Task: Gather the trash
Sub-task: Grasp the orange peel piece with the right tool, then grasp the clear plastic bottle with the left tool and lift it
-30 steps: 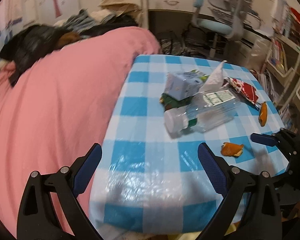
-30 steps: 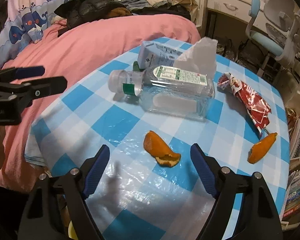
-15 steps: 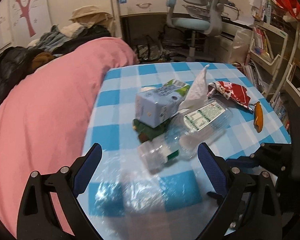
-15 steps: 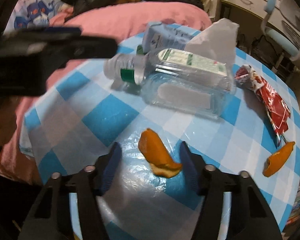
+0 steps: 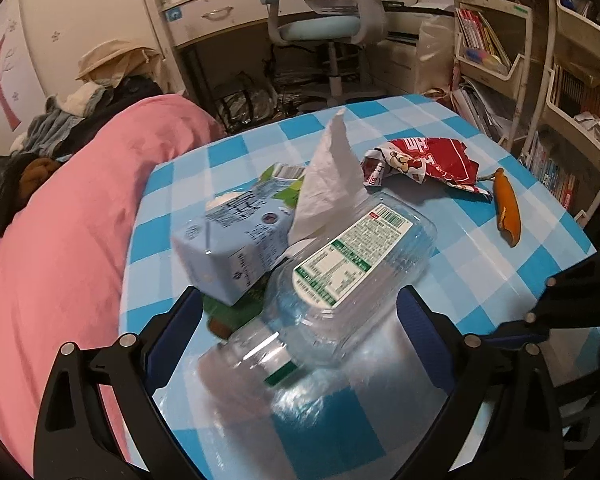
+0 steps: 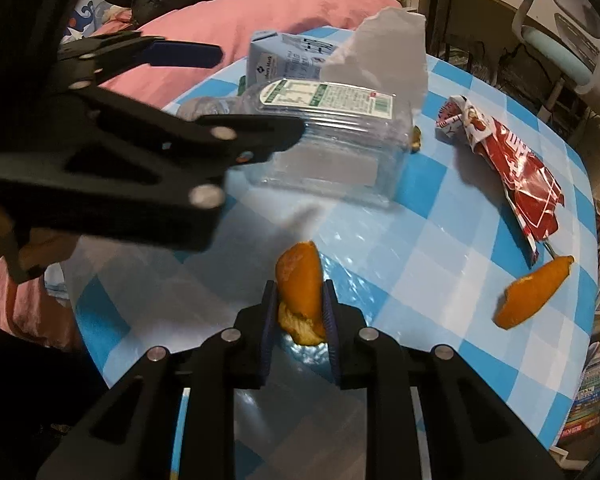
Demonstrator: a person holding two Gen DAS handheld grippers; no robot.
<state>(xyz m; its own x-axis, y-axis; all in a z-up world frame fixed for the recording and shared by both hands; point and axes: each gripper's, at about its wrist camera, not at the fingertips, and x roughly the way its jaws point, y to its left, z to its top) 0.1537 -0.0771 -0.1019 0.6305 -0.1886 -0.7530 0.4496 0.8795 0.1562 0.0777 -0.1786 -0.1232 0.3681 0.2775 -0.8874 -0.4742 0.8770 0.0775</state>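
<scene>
Blue-checked tablecloth point(image 6: 440, 248) holds scattered trash. Right gripper point(image 6: 300, 316) is closing its jaws on an orange peel point(image 6: 300, 280), pads touching it, likely to lift it. Left gripper point(image 5: 300, 312) hangs wide open around a clear plastic bottle point(image 5: 340, 276), not yet gripping.

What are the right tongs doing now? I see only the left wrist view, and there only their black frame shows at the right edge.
Observer: The right tongs are closing, with a piece of orange peel between the pads.
Operator: Is it the peel beside the red wrapper?
Observer: No. That second peel lies untouched near the red snack wrapper; the gripped piece is apart from it, in front of the plastic bottle.
Operator: Is the gripped piece lifted?
Observer: Probably not yet; its lower end looks to rest on the checked tablecloth.
</scene>
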